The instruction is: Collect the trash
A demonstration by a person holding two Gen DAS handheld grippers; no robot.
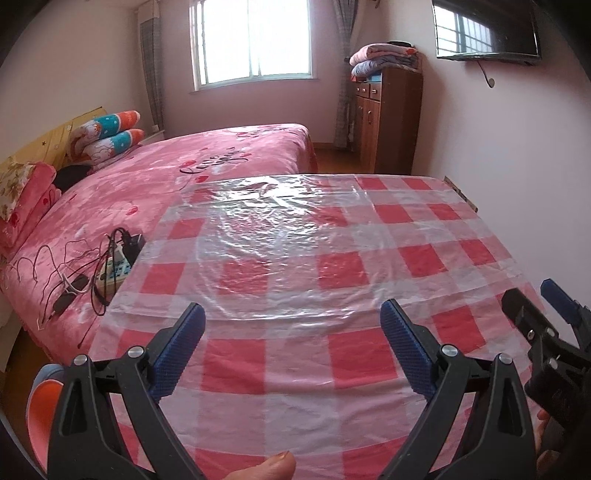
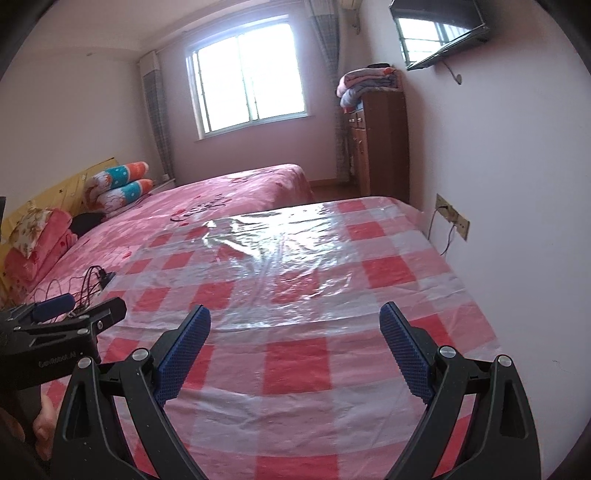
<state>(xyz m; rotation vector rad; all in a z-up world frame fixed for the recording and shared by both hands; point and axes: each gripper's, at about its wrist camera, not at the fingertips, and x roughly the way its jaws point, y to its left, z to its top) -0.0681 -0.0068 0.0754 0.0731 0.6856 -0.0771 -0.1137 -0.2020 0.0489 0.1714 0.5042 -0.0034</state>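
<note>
Both hand-held grippers, left (image 1: 291, 325) and right (image 2: 295, 325), gape wide, empty, over the checked counter (image 1: 295, 369); no trash shows, so handling cannot be judged.

The television (image 1: 487, 31) is cut off by the top edge, and the bed's (image 1: 155, 177) embroidered lettering is unreadable.

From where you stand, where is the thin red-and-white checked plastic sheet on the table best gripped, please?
The sheet lies flat, so pinch its left edge, coming from the pink bed side with the left gripper; only that edge seems to hang free.
</note>
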